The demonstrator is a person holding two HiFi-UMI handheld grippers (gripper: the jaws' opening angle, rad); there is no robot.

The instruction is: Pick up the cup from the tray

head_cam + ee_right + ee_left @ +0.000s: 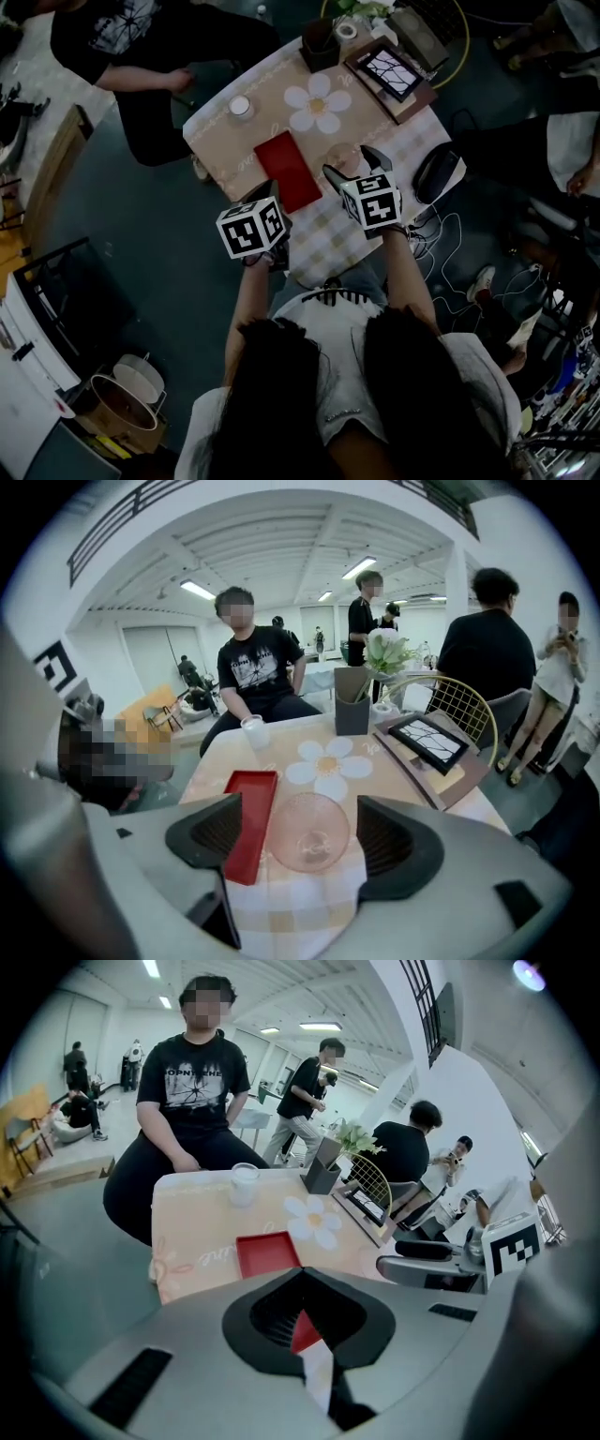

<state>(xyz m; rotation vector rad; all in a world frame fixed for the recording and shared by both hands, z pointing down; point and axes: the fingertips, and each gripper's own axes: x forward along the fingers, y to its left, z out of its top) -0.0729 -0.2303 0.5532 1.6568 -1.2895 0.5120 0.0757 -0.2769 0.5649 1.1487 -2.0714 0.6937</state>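
Observation:
A clear pinkish cup (309,832) stands upright on the checked tablecloth, just right of a red tray (248,822) that holds nothing. My right gripper (306,836) is open, one jaw on each side of the cup with a gap showing on both sides. In the head view the cup (343,157) sits between the right gripper (352,167) fingers, beside the tray (286,169). My left gripper (273,194) hovers over the table's near edge by the tray's near end. It is shut, and only a sliver of red tray (270,1252) shows past its jaws (305,1327).
A small white cup (240,106) stands at the table's far left near a seated person (141,47). A dark holder with a plant (319,42), a tape roll (346,30) and a framed picture (392,70) line the far side. A black object (434,172) lies at the right edge.

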